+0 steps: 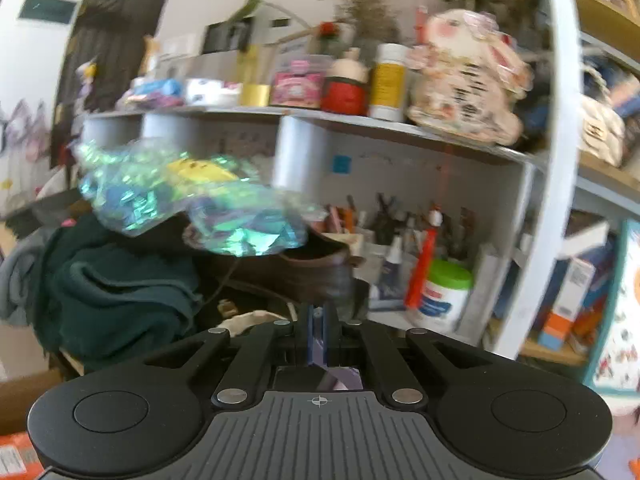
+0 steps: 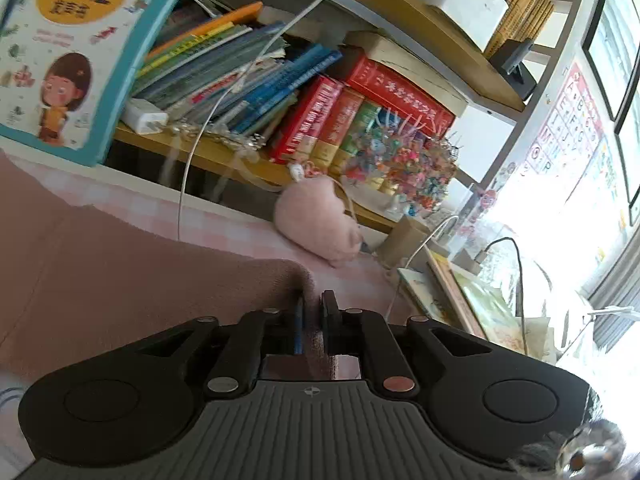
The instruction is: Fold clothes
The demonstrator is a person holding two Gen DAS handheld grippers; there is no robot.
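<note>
- Left wrist view: the left gripper [image 1: 318, 320] has its fingers pressed together, with a sliver of purplish fabric [image 1: 334, 380] showing at their base; whether it is pinched, I cannot tell. A dark green garment [image 1: 116, 280] lies heaped ahead-left.
- Right wrist view: the right gripper [image 2: 314, 312] pinches the edge of the pink-brown cloth [image 2: 140, 276] between narrowly spaced fingers; the cloth spreads left over the pink checked surface [image 2: 224, 232].

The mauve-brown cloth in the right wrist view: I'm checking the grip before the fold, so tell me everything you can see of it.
The mauve-brown cloth is a soft, matte, fleecy-looking fabric, plain, with a few shallow creases. It spreads from the lower left over a pink checked surface, and one rounded corner rises into the right gripper, whose jaws are nearly shut on it. A thin white cable hangs in front of it. The pink plush lies apart from it.
</note>
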